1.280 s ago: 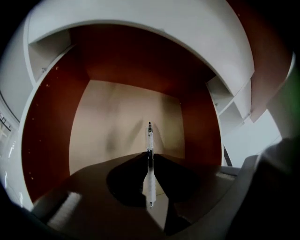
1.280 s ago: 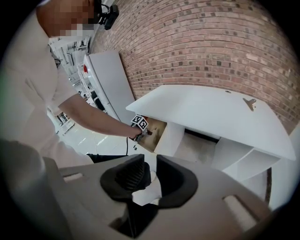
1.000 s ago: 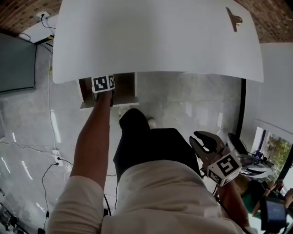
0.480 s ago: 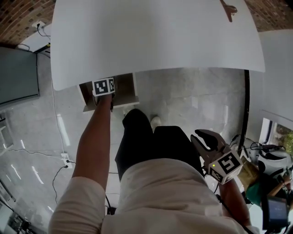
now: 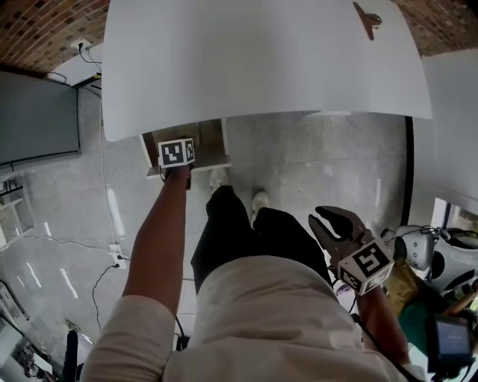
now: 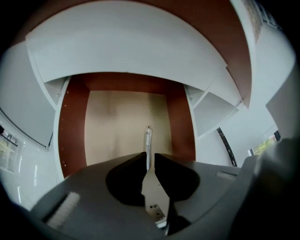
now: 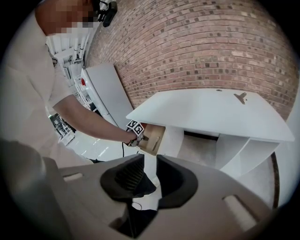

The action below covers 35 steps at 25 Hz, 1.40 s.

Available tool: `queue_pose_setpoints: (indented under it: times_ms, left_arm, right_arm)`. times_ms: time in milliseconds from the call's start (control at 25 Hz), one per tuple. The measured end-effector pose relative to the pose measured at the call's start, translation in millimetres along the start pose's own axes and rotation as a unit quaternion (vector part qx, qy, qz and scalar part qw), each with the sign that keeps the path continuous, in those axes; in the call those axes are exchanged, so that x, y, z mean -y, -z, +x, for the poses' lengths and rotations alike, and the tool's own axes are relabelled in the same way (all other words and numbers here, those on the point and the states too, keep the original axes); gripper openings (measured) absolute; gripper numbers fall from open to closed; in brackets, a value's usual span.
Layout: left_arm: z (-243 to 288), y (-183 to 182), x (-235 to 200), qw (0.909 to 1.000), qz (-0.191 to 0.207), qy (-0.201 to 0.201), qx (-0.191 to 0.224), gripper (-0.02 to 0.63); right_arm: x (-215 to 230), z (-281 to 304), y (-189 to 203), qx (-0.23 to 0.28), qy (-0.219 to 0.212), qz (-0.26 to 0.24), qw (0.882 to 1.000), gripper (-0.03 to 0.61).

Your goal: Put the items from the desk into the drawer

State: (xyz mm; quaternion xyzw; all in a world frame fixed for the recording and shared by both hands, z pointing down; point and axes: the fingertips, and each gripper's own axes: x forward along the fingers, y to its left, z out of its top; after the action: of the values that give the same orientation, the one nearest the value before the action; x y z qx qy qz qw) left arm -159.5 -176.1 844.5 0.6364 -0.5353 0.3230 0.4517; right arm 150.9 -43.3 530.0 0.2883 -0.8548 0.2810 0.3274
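Observation:
An open drawer [image 5: 205, 138] with a light wooden floor [image 6: 117, 122] sticks out under the front left of the white desk [image 5: 261, 60]. My left gripper [image 6: 150, 157] reaches into it, shut on a slim silver pen [image 6: 148, 140] that points forward over the drawer floor. In the head view only its marker cube [image 5: 175, 153] shows above the drawer. A small brown and metal item [image 5: 367, 19] lies on the desk's far right corner. My right gripper [image 5: 332, 221] hangs low by the person's right hip, its jaws a little apart with nothing between them.
A dark flat panel [image 5: 37, 112] stands at the left. Cables and a power strip [image 5: 116, 257] lie on the grey floor. Equipment [image 5: 441, 261] crowds the right side. A brick wall [image 7: 211, 47] runs behind the desk. The person's legs [image 5: 239, 231] stand just in front of the drawer.
The head view has shifted right and the person's feet have stepped. The left gripper stays at the drawer, a little nearer its front edge. The right gripper has barely moved.

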Motion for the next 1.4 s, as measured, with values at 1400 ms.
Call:
queue_pose_setpoints:
  times_ms: [1400]
  left_arm:
    - [-366.1,105.2,213.4,0.9753,0.075,0.136,0.157,0.008]
  right_arm:
    - [-75.3,-75.8,-8.9,0.097,-0.102,-0.108,0.984,0.067]
